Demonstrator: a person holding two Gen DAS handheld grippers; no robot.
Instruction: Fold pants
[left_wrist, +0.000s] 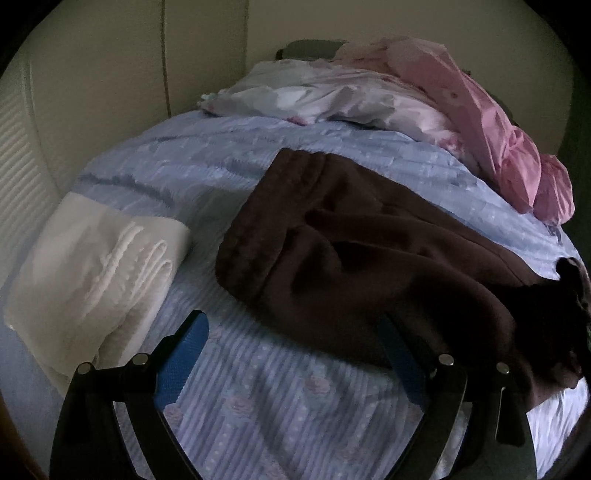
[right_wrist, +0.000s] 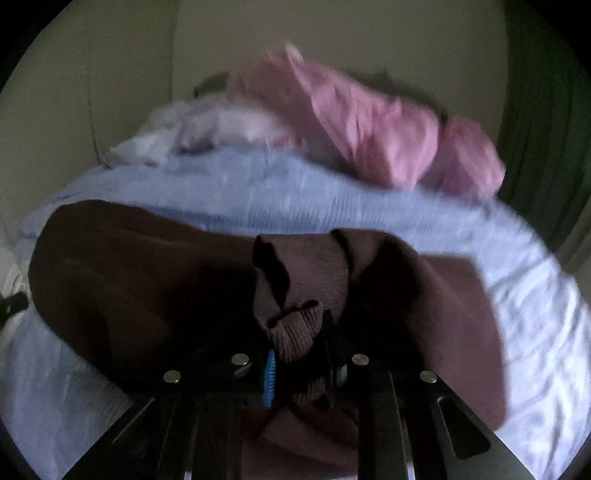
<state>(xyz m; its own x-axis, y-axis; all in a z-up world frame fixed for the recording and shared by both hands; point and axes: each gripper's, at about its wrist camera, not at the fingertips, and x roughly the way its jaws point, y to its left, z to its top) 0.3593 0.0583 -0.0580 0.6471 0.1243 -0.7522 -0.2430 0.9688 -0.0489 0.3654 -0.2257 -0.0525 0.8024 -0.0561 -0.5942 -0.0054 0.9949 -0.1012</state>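
Right gripper has a cuff of the pants pinched; the fold has hardly begun.

Left wrist view: the left gripper (left_wrist: 291, 354) stands wide and empty above the blue striped quilted bedspread (left_wrist: 177, 162). The dark brown soft knit pants (left_wrist: 362, 251) lie rumpled and unfolded across it, waistband toward the wall, beside a folded cream blanket (left_wrist: 92, 266).
Right wrist view: the right gripper (right_wrist: 299, 350) is narrow, clamped on the pants' ribbed brown cuff (right_wrist: 295, 328). Smoothing and every fold seem left to do.

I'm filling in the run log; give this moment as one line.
left gripper: open, above bedsheet | right gripper: shut on brown pants cuff | white folded cloth: beside pants
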